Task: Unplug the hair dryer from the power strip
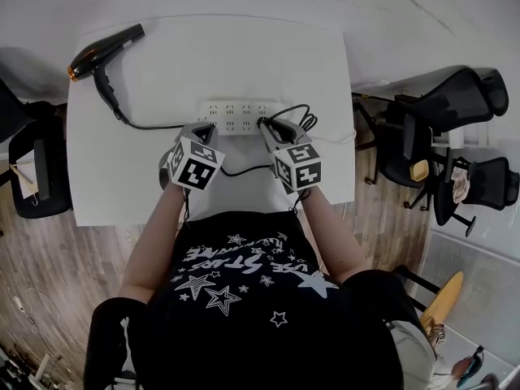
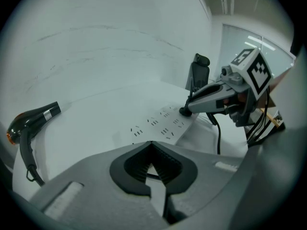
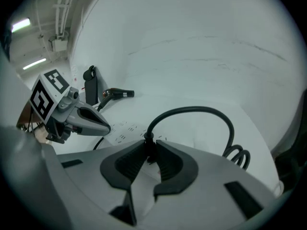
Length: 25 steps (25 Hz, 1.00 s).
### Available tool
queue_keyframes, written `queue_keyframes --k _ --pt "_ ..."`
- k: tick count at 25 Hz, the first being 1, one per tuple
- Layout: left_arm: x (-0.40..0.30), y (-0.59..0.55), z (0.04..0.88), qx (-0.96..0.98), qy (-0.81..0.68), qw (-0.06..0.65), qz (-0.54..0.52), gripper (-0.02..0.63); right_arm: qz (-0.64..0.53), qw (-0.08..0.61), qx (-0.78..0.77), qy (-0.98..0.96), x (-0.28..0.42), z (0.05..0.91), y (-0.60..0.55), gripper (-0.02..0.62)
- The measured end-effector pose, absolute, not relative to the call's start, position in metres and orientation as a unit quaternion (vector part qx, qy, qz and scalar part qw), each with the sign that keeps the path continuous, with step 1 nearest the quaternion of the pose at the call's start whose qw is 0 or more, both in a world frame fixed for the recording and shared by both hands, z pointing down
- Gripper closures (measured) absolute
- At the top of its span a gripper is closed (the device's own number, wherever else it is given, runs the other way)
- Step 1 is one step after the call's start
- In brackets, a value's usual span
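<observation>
Right gripper point(image 3: 150, 143) has its jaws clamped on the black plug point(image 3: 148, 137). The plug's prongs are buried between the pads, so I can't say whether it sits in its socket. Left gripper point(image 2: 152, 145) shows its jaws pinched together at the tips with nothing in them. A thin dark line shows through the gap behind the tips, too small to name.

Both of the person's hands are hidden under the marker cubes in the head view, and only bare forearms run back toward 6 o'clock.

The count is two grippers, one plug, one power strip point(image 1: 236, 116), one hair dryer point(image 1: 101, 51) and one black cord point(image 3: 192, 110). The strip's sockets sit in two rows, too small to count.

Both grippers tilt forward and down. They stand side by side at the strip's near edge, the left at its 7 o'clock corner and the right at 5 o'clock.

The cord arches up from the plug and coils off at 3 o'clock. The strip lies mid-table point(image 1: 268, 55), and the hair dryer rests far out at 10 o'clock on the table, well apart from the strip.
</observation>
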State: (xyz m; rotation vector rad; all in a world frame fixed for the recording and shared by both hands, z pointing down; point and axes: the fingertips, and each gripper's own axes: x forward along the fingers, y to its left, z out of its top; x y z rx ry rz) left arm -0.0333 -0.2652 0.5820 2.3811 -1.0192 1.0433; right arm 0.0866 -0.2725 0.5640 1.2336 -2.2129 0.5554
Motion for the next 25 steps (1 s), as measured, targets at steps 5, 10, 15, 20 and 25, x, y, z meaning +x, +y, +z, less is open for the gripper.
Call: queue_keyframes --k 5,10,15,20,25 --pt "-0.032 -0.265 0.581 0.840 -0.362 0.173 0.366 0.598 0.182 0.294 0.456 -0.820 0.086 0.563 -0.272 0.520" --pt "-0.033 -0.266 0.582 0.840 -0.363 0.173 0.365 0.598 0.113 0.355 0.440 -0.817 0.078 0.564 -0.271 0.522" --pt "-0.030 -0.265 0.581 0.839 -0.366 0.142 0.376 0.598 0.172 0.306 0.448 -0.822 0.087 0.563 -0.270 0.522" --pt "-0.029 -0.265 0.582 0.840 -0.368 0.140 0.372 0.598 0.225 0.257 0.466 -0.817 0.092 0.562 -0.273 0.522" --pt "-0.031 -0.266 0.582 0.842 -0.365 0.156 0.364 0.598 0.114 0.338 0.440 -0.824 0.077 0.556 -0.273 0.524"
